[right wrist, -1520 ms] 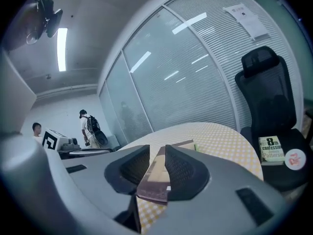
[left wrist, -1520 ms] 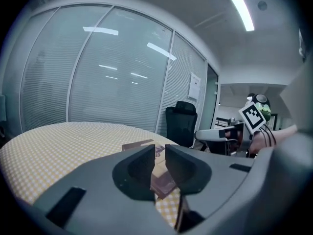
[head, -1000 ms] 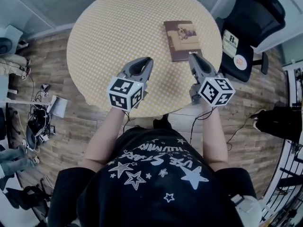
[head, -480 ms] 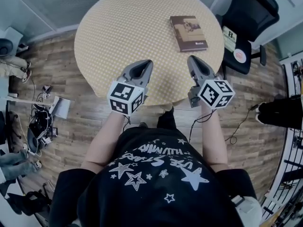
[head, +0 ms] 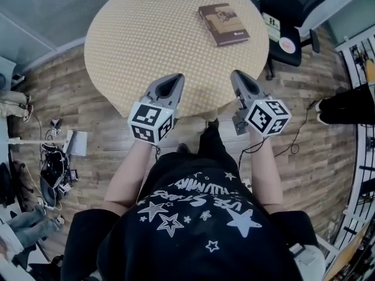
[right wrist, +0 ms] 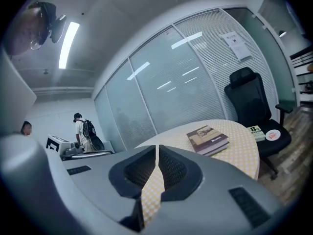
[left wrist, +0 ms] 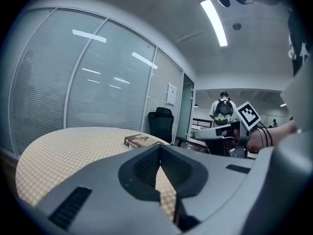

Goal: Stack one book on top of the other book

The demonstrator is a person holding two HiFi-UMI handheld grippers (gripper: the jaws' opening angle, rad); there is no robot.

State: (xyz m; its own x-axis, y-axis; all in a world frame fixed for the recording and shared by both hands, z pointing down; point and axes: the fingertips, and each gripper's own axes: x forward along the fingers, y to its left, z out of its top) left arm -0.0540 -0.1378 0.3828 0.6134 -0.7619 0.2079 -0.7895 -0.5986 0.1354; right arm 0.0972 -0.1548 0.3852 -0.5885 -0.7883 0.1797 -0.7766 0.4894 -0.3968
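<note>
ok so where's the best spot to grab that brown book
Probably its near short edge, coming in low from your side with the right gripper. The book lies flat on the table, so only its thin edges offer a pinch, and that edge faces you.

Even, cool light; ceiling strip lamp (left wrist: 214,21) glares on glass wall (right wrist: 161,87); fisheye edges dark, bent.

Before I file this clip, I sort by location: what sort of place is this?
Probably an office meeting room: glass partition walls with blinds, a round table and a black office chair.
</note>
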